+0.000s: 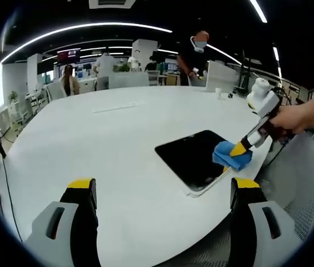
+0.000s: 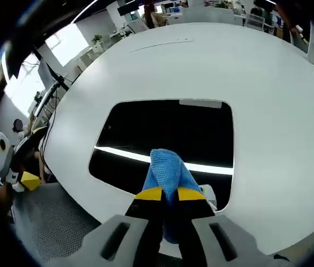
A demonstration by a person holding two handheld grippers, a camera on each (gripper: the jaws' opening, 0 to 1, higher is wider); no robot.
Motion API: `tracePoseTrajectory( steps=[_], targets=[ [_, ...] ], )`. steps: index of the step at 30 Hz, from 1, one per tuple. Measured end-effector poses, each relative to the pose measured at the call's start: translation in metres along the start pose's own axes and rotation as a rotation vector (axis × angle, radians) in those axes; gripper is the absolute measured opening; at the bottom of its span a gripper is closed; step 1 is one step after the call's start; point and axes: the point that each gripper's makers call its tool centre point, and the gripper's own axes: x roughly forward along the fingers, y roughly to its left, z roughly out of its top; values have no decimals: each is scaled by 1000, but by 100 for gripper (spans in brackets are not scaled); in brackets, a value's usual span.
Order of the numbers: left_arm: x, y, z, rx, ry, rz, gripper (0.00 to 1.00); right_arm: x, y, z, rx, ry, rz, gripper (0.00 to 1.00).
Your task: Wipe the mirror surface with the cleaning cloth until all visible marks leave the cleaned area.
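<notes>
- White table (image 1: 118, 144), large and round-edged, spreads ahead of both pairs of jaws and carries everything named below; in the right gripper view its bare top (image 2: 268, 100) surrounds the mirror on all sides.
- Dark mirror (image 2: 168, 139), a rounded rectangle lying flat on the table, sits just beyond the right gripper's jaw tips; a bright strip of reflected ceiling light crosses it. In the left gripper view the mirror (image 1: 193, 156) lies ahead and to the right of that view's own jaws, near the table edge.
- Blue cloth (image 2: 167, 172) is bunched between the right gripper's jaws and rises past their yellow tips onto the near part of the mirror. In the left gripper view the cloth (image 1: 230, 156) rests on the mirror's right-hand corner.
- Right gripper (image 2: 169, 194) is clenched on the cloth, jaws close together with the fabric squeezed between them; seen from the left gripper view, it (image 1: 240, 149) reaches in from the right, held by a person's hand (image 1: 290, 118).
- Left gripper (image 1: 163, 192) hangs over bare table with its jaws spread wide and nothing between them, well apart from the mirror.
- A small white cup (image 1: 218, 92) stands far beyond the jaws on the table's far side.
</notes>
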Motion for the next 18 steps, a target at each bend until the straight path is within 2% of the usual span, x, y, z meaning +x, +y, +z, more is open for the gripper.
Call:
tracePoseTrajectory(
  steps=[18],
  targets=[
    [0, 0, -1, -4, 4, -3, 99, -1, 1, -3, 6, 18, 25, 2]
  ],
)
